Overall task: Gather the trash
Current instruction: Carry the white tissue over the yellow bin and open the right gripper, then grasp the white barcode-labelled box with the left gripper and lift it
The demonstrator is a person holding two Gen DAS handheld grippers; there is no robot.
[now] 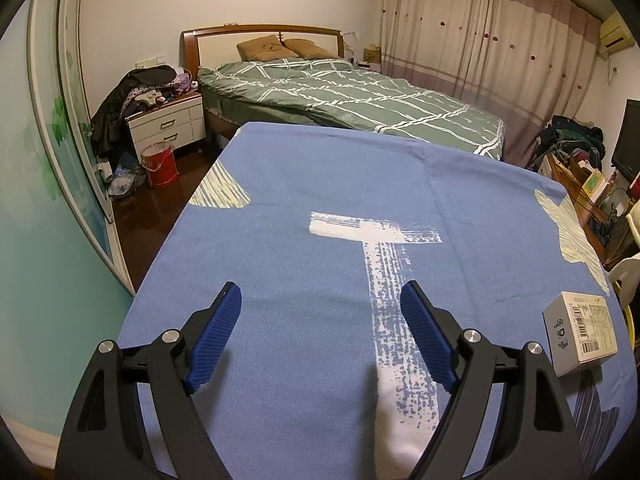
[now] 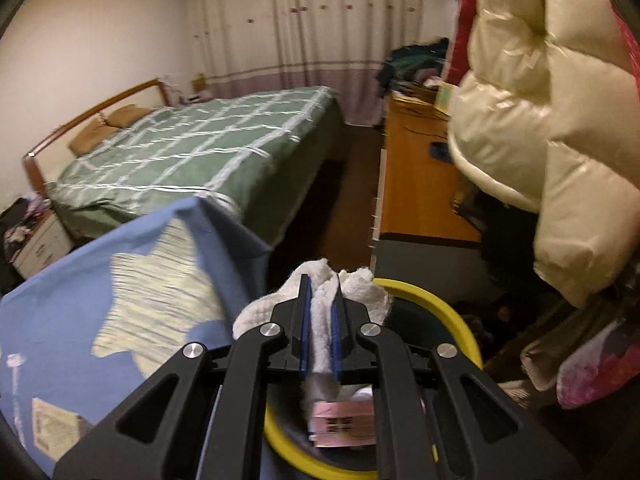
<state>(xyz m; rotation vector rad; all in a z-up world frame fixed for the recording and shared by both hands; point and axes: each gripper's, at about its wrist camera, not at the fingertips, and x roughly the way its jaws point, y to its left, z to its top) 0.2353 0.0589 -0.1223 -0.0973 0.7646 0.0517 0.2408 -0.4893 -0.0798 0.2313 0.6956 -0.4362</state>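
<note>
My left gripper (image 1: 320, 300) is open and empty, low over a table with a blue patterned cloth (image 1: 320, 184). A small white cardboard box (image 1: 582, 332) with barcode labels lies on the cloth at the right edge; it also shows in the right wrist view (image 2: 52, 426). My right gripper (image 2: 321, 298) is shut on a crumpled white tissue wad (image 2: 362, 288) and holds it over a yellow-rimmed bin (image 2: 452, 320) beside the table. A pink labelled packet (image 2: 344, 426) lies inside the bin under the gripper.
A bed with a green plaid cover (image 1: 360, 96) stands beyond the table. A white nightstand (image 1: 168, 124) piled with clothes and a red bucket (image 1: 160, 164) are at the far left. A wooden desk (image 2: 416, 184) and a hanging cream puffer jacket (image 2: 552, 120) are on the right.
</note>
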